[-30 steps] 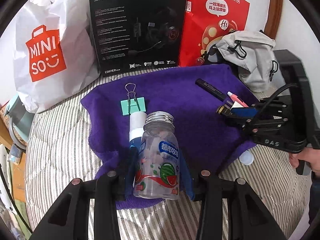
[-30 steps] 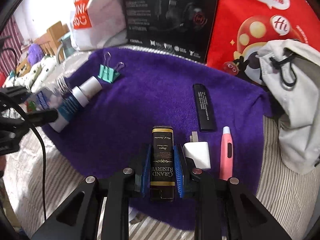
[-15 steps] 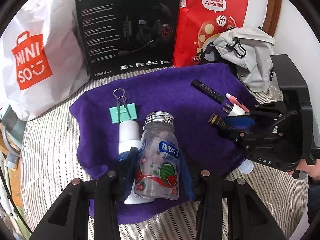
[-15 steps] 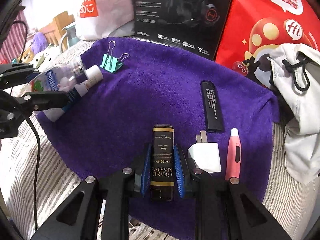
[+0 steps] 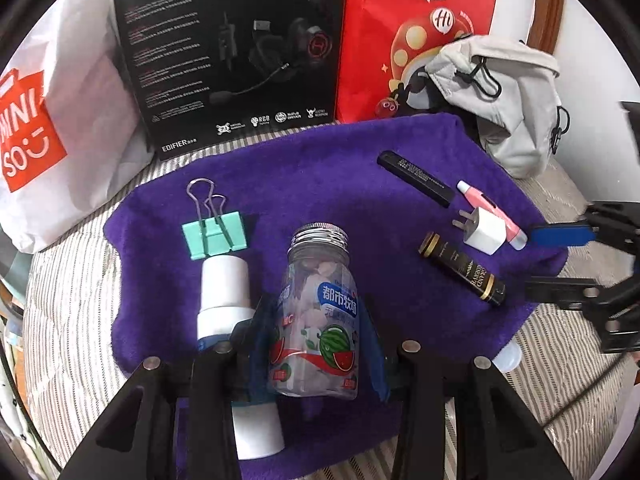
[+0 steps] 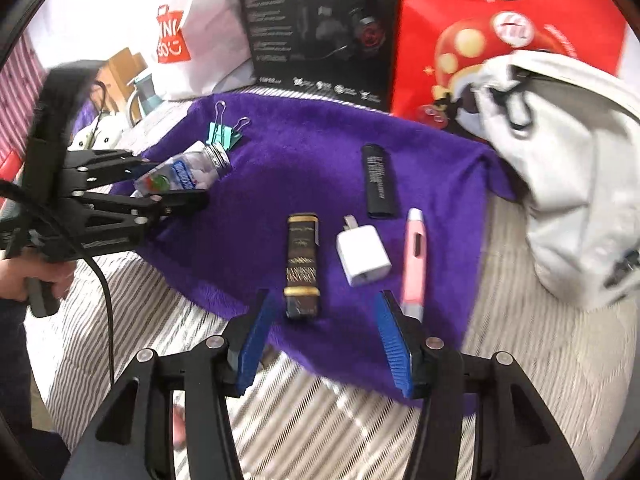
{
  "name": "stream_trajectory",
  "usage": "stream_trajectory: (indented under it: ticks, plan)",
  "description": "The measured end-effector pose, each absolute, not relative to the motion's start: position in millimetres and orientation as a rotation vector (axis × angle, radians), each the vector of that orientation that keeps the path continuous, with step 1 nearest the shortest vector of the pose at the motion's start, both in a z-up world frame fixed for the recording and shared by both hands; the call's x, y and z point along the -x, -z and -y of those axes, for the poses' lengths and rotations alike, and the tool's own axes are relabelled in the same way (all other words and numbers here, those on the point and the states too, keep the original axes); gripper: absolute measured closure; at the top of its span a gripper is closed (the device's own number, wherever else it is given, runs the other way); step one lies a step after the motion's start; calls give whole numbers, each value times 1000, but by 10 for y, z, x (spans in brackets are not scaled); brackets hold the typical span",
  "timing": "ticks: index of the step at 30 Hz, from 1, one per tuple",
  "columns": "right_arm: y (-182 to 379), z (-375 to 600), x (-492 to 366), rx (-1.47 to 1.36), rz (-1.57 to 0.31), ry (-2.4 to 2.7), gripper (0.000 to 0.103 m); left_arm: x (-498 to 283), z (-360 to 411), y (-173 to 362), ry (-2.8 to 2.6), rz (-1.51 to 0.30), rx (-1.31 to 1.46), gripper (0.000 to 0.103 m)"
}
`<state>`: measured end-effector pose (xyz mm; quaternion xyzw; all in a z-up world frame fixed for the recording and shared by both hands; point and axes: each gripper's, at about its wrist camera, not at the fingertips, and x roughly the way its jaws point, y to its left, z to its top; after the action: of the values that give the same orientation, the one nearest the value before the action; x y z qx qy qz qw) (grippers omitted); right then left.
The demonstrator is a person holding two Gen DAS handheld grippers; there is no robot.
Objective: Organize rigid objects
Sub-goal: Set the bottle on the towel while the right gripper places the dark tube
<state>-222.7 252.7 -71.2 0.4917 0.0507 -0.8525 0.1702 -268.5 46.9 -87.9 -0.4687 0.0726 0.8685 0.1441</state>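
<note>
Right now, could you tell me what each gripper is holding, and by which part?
Left gripper clamps the candy bottle by its lower body; right gripper is open, holding nothing.

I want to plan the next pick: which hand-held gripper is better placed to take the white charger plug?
Right. The right hand-held gripper is open, empty, and just before the white charger plug. The left hand-held gripper holds the candy bottle.
</note>
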Motion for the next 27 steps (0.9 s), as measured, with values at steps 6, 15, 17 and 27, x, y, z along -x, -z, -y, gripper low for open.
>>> stream_trajectory:
  ticks: [6,15,17,27]
  plan:
    - [678,-2703,2032,-1422,-64,2454,50,2707,-584,1011,-2490,-287,1393,64]
    - [658,-2817,1781,-1454,0,2541,40,2672,-583,1032,-2515,-277,1386,63]
    - [639,-2844,1706,-1446,28,2557,39,2676,-594,1032,-2520,-280,1392,63]
    - [585,-2934,1412,-1448,110,2564,37,2610,-622,995,-2477,-275,1375,39]
